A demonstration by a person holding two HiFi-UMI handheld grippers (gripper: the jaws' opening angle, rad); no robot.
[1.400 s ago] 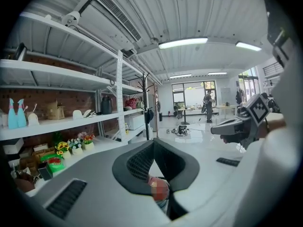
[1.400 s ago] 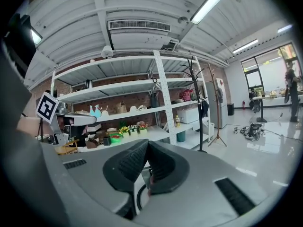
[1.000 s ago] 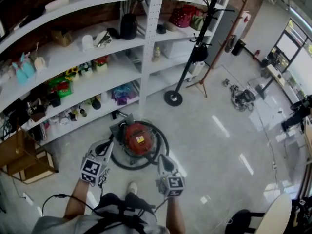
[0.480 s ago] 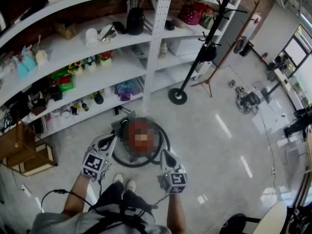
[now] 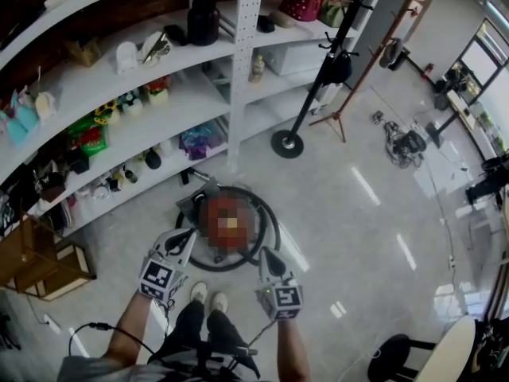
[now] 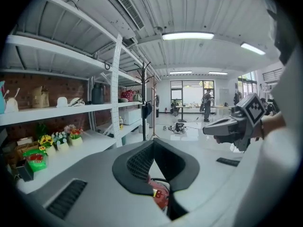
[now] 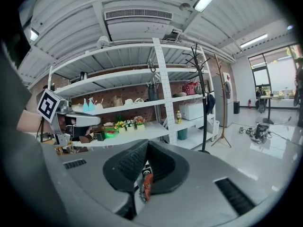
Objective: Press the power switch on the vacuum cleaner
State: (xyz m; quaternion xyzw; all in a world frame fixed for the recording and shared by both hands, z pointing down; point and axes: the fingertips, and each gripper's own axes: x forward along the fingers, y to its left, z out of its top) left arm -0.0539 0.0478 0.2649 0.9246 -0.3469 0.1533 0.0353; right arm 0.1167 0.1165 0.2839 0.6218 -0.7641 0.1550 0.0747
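Vacuum cleaner: a round canister, the vacuum cleaner sits on the pale glossy floor; it has a red shell over a grey base, which sticks out at its far-left edge

Power switch: the top of the vacuum cleaner is blurred in the head view, so I can't pick the switch out

Hose: a black hose lies in a ring around the vacuum cleaner, close against its sides

Left gripper: I hold my left gripper at the near-left side of the vacuum cleaner, tips aimed at its rim, and I can't tell whether they touch it; the jaws are clenched with the pads meeting at the tip and nothing gripped; a patch of the red shell shows through the slit lower down

Right gripper: my right gripper is at the near-right side of the vacuum cleaner, over the near edge of the hose ring; its jaws are pressed together too and empty, with only a sliver of red visible between the pads

Shoes: my light shoes stand just on the near side of the vacuum cleaner, between the two grippers

Shelving: white shelving runs beyond the vacuum cleaner and off to its left, loaded with small potted flowers, a dark jug and bags

Coat stand: a black coat stand rises beyond the vacuum cleaner to its far right, its round base well apart from it

Wooden crate: a wooden crate sits well to the left of the vacuum cleaner, by the low end of the shelving
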